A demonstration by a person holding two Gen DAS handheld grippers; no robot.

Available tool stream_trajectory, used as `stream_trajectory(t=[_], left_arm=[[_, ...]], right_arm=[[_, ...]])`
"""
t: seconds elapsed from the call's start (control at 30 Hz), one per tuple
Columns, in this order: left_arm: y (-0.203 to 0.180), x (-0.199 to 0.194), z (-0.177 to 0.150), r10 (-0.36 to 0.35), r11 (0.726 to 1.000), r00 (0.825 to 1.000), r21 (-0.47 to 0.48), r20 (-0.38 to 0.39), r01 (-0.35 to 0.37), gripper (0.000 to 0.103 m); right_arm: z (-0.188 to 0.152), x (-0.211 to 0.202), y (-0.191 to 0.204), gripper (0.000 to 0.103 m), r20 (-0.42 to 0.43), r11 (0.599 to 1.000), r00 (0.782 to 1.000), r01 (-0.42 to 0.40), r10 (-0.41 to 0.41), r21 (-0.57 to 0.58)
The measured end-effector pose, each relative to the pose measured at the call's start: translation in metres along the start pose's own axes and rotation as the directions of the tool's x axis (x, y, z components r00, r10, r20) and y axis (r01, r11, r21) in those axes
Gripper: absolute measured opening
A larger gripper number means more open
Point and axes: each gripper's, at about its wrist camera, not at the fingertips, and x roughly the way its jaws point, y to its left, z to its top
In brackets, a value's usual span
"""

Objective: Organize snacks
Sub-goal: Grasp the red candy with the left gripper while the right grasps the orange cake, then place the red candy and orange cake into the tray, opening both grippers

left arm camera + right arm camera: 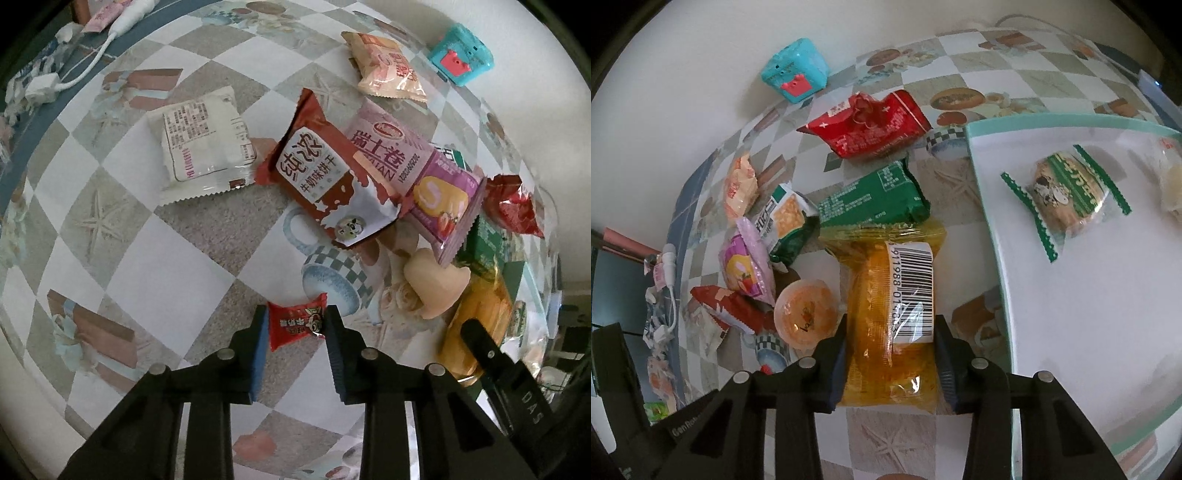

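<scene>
My left gripper [295, 325] has its fingers around a small red candy packet [295, 325] lying on the checkered tablecloth, pads touching its sides. My right gripper [890, 343] straddles a yellow-orange wrapped cake with a barcode label [890, 295], pads against its sides. A white tray with a mint rim [986, 206] lies at the right of the right wrist view, holding a green-wrapped cookie [1067, 195] and a pale snack [1171, 177] at its far edge. The cake also shows in the left wrist view [476, 325].
Loose snacks lie about: a brown biscuit pack [325, 177], a pink roll pack [417, 173], a white pack [203, 140], a peach pack [388, 66], a red pack [871, 125], a green pack [875, 195], a jelly cup [805, 314]. A teal toy box [794, 70] stands by the wall.
</scene>
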Motion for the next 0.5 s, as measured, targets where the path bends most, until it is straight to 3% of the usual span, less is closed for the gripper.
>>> stream_trajectory(t=[0.3,0.5], left_arm=[[0.013,-0.002,0.002,-0.03,0.999,1.0,-0.017,-0.008,0.03,0.03],[0.006,-0.02,-0.001,-0.02,1.0,0.999,-0.003,0.039,0.02,0.03]], right_arm=[[0.0,-0.022,0.0,0.043,0.039,1.0,0.999,0.01,-0.009,-0.026],[0.003,-0.037,0.002,0.043,0.053,1.0,0.999,-0.007,0.009,-0.025]])
